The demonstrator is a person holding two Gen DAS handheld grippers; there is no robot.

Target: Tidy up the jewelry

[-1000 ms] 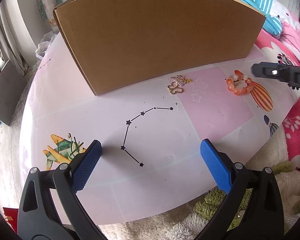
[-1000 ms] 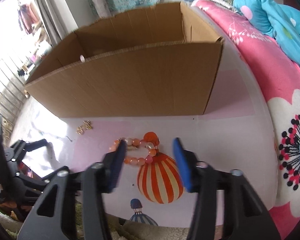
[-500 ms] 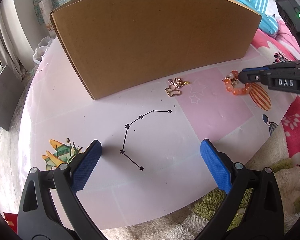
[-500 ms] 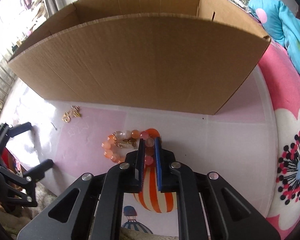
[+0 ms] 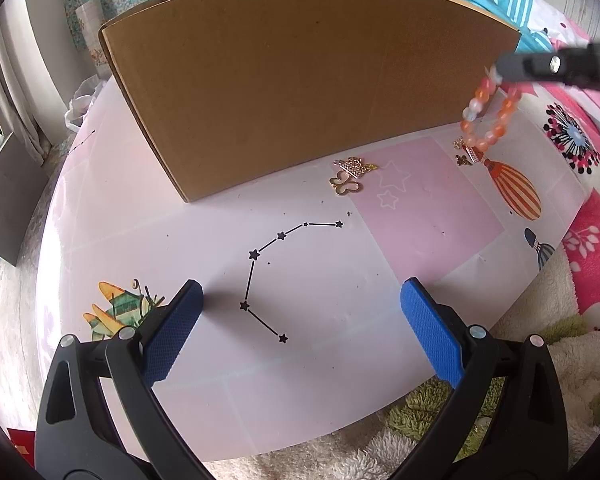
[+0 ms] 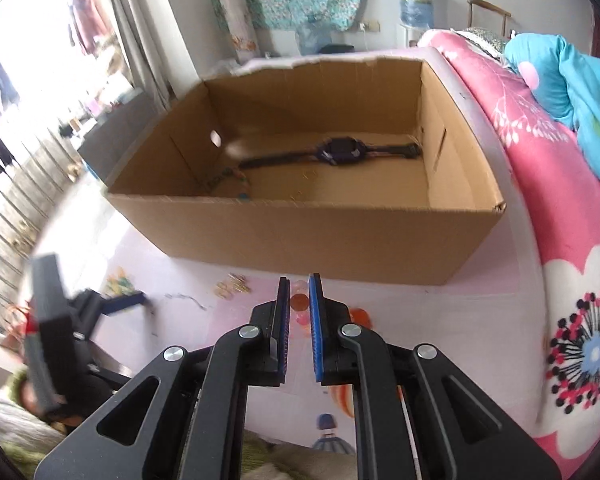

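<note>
White table mat (image 5: 300, 360) with printed constellation (image 5: 278, 276), pink floral bedding (image 6: 560, 240), teal blanket (image 6: 572, 72), green rug (image 5: 440, 408)

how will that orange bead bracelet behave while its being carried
The orange bead bracelet probably stays floppy: it droops as a loop from the shut right gripper. Its gold charms dangle, so it may swing and snag the brown cardboard box.

— Bright daylight, blown out at the window (image 6: 16, 92) on the left.
— Right view smears with motion blur; left stays sharp. Fisheye bends the box (image 5: 300, 80) edges, corners dark.
</note>
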